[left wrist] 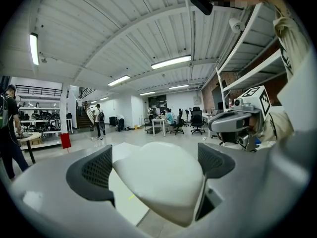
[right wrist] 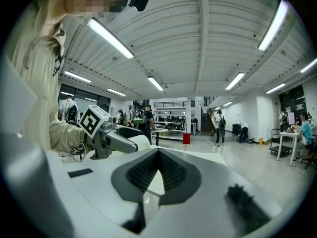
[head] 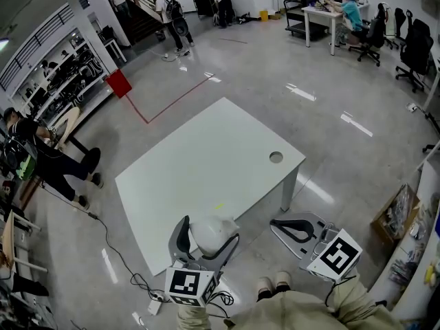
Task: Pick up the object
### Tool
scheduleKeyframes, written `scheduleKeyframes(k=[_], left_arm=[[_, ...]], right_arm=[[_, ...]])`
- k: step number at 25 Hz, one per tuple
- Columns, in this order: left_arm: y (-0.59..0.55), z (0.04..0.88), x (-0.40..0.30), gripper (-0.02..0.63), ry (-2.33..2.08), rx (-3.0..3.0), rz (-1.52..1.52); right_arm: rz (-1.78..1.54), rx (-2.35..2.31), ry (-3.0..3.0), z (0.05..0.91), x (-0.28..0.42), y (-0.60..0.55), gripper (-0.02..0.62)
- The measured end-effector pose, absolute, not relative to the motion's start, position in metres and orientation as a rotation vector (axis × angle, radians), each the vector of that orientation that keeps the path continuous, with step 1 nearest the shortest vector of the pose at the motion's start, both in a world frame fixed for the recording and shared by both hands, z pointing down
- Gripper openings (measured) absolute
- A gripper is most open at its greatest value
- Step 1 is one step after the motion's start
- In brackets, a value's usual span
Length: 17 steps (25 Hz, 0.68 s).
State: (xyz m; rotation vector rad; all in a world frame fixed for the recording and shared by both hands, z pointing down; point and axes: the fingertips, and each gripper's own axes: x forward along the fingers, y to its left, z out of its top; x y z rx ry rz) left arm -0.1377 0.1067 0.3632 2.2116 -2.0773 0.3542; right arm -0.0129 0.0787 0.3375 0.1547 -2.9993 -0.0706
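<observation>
Sitting on a shiny floor, big white table (head: 206, 157), left gripper (head: 208, 238) at its near edge squeezing a round white object (head: 212, 229), right gripper (head: 280, 225) off beside the table, pinched shut with nothing inside, small grey circle (head: 276, 157) on the tabletop.

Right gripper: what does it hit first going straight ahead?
The right gripper, jaws shut, probably meets the white table first; depth unclear. The left gripper, holding the white object, sits just left of that line.
</observation>
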Motion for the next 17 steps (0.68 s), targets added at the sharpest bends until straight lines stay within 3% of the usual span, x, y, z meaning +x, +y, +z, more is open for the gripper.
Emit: scheduleKeyframes(k=[17], left_arm=[[0.1074,0.3645,-0.1430,0.545,-2.080,2.175,0.352]], right_arm=[[-0.084,0.148,-3.005,0.3333,-0.0164,0.0781,0.003]])
